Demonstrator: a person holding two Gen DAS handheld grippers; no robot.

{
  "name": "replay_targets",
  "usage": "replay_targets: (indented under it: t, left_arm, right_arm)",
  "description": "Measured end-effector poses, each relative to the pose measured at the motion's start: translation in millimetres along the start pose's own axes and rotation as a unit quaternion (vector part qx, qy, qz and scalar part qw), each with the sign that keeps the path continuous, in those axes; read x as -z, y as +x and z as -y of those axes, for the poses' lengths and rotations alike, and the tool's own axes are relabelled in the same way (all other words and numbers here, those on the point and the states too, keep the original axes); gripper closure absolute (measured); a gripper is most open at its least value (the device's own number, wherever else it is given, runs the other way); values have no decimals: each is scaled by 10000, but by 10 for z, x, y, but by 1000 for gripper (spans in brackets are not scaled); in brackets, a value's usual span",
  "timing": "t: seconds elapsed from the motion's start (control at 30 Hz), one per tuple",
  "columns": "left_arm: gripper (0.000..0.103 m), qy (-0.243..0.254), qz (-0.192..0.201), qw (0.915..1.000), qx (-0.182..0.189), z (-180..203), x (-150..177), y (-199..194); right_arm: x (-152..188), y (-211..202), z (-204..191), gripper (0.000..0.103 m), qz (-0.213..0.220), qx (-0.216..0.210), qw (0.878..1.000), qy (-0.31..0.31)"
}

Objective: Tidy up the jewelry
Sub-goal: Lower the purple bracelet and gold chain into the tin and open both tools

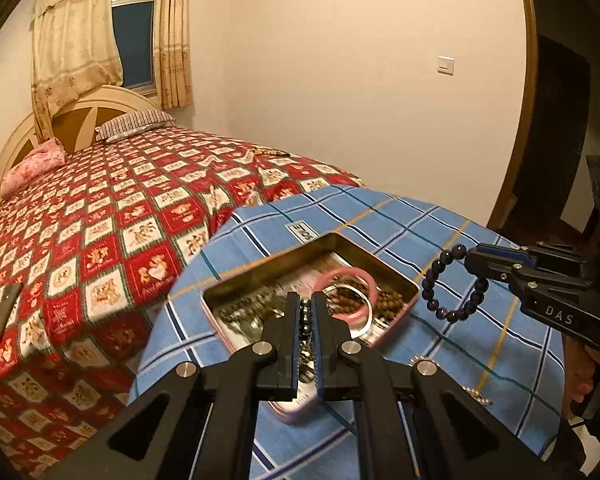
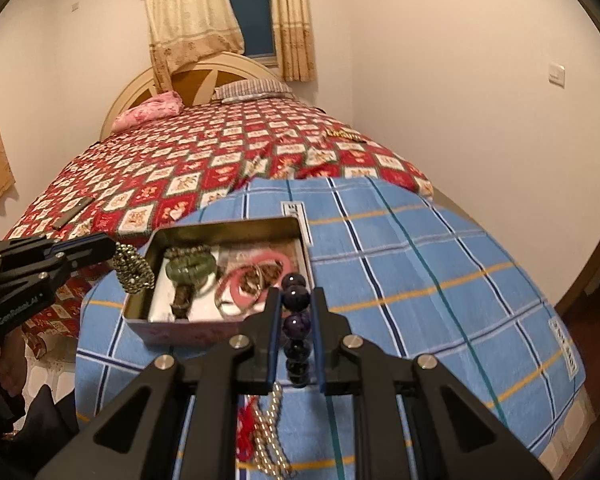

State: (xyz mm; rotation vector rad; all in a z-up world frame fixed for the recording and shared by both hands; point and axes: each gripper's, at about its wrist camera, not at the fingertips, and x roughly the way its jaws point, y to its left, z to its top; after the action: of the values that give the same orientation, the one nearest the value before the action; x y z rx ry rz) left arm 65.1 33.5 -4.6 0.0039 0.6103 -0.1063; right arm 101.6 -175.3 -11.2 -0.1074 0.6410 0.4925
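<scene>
An open metal tin [image 1: 410,286] [image 2: 236,226] sits on a blue plaid cloth [image 1: 420,224] [image 2: 420,264]. It holds a pink bangle [image 1: 374,290] [image 2: 236,294], a silver ring, brown beads and a green bracelet [image 2: 188,266]. My left gripper [image 1: 306,304] [image 2: 114,250] is shut on a dark metallic bead bracelet [image 1: 306,316] [image 2: 132,270] above the tin's left edge. My right gripper [image 2: 296,296] [image 1: 470,258] is shut on a dark purple bead bracelet [image 1: 452,282] [image 2: 296,320], held just right of the tin.
A silver bead chain [image 2: 270,436] [image 1: 478,394] and a red string [image 2: 246,428] lie on the cloth near me. Behind is a bed with a red patterned quilt [image 1: 100,240] [image 2: 200,168], a dark phone [image 1: 6,310] [image 2: 74,212] on it, and a wall to the right.
</scene>
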Motion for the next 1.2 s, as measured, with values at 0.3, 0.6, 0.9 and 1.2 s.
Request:
replay_targets:
  t: [0.3,0.6,0.9,1.2]
  left_arm:
    - [99,-91,-22,9999,-120,-185,-133,166]
    - [99,-64,8,9996,-269,-298,-267,321]
    - [99,-54,-78,9993,-363,-352,-313,512]
    - [99,-79,-209,9989,-409,-398,-333,723]
  right_arm:
    - [-266,163,-136,87,52,-132,9997,-184]
    - [-420,325,-225,87,57,-167,9993,-329]
    - [-539,544,-264,87,3,-149,9989,-443]
    - [-538,862,-287,87,-242,-76,9983,-532]
